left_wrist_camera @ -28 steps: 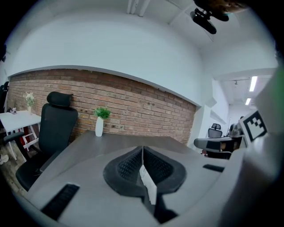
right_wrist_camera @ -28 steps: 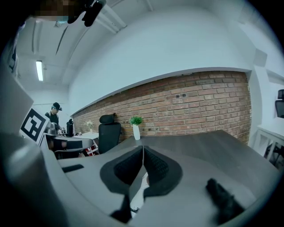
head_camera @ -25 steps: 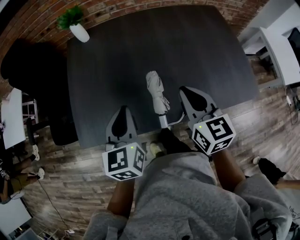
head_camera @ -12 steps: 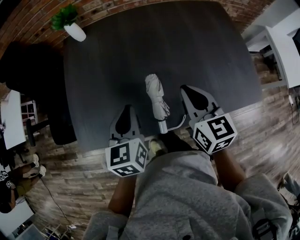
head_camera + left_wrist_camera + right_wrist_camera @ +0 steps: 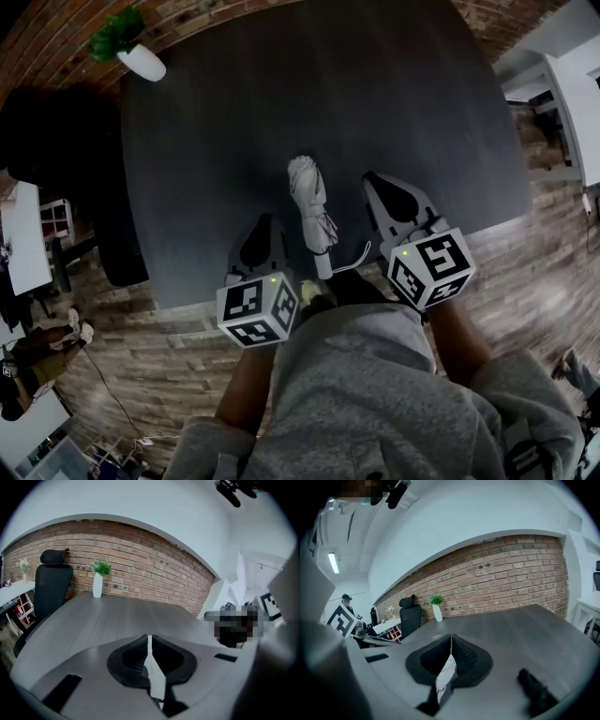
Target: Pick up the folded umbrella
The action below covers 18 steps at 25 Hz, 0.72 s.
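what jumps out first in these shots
A pale folded umbrella lies near the front edge of the dark table. The left gripper and right gripper flank it, one on each side, both shut and empty. A plant in a white vase stands at the table's far left corner.

We're looking at a dark charcoal desk, faintly streaked with grain. The folded umbrella is pale grey-white. The left tool and right tool have light grey shells, black ribbed pads and white cubes with black square markers. The brick wall is red-brown, the plant green, the vase white and the plank floor grey-brown.
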### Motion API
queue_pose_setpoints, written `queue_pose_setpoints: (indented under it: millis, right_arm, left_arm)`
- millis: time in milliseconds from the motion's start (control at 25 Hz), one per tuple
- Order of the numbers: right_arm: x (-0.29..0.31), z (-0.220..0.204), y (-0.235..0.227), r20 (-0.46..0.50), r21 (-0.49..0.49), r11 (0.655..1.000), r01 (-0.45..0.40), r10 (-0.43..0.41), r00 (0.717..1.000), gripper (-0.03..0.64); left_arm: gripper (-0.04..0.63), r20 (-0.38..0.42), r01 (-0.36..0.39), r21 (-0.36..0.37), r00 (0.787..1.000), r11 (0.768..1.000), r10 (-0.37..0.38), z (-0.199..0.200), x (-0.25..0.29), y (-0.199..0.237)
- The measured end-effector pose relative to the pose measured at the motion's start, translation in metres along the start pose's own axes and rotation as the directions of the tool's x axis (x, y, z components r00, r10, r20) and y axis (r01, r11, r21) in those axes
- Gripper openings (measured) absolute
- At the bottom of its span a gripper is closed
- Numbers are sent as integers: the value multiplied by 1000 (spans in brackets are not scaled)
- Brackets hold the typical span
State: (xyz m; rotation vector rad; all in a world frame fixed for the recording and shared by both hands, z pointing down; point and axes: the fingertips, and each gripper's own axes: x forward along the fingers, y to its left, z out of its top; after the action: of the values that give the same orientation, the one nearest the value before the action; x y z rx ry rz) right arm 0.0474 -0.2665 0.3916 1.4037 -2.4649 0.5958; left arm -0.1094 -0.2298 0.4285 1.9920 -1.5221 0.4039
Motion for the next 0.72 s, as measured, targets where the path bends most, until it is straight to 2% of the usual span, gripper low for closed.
queue_pose_setpoints:
  millis: [600,720]
  right_arm:
    - [25,0,-27,-22,25,999,-35,36,999,25]
    - [28,0,-29,-27,37,998,-50,51,998,25]
  left_arm:
    - [23,-115,-6,-35,993,999,2,-26,35,-10]
    - [23,-134,-9,-61,991,998,1,-30,39,-12]
